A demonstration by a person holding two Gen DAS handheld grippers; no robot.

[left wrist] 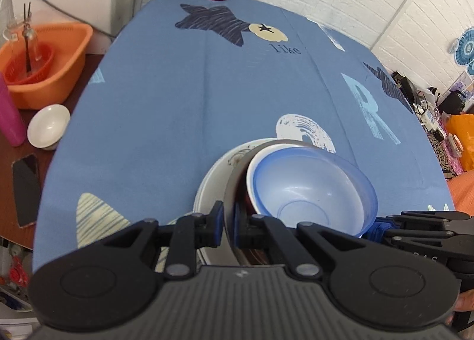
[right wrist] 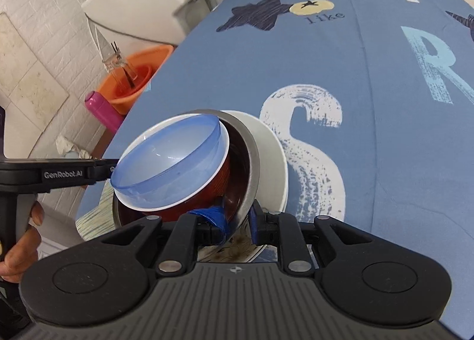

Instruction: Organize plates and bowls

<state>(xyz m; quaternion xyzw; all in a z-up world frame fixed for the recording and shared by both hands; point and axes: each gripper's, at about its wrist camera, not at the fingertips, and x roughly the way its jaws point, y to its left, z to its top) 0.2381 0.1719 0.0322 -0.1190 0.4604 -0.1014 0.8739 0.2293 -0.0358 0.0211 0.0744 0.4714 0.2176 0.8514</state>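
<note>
Both grippers pinch the steel bowl (right wrist: 251, 162) rim from opposite sides: left gripper (left wrist: 228, 229) and right gripper (right wrist: 238, 226). Nested inside, tilted, sit a red bowl (right wrist: 207, 192) and translucent blue bowl (left wrist: 308, 189), over a white plate (right wrist: 274, 156) on the blue tablecloth (left wrist: 183, 103).

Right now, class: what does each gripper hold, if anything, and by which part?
Both grip the metal bowl by its rim, on opposite sides: left gripper and right gripper. Its wall sits between each pair of fingers. The nested blue bowl rides inside.
</note>
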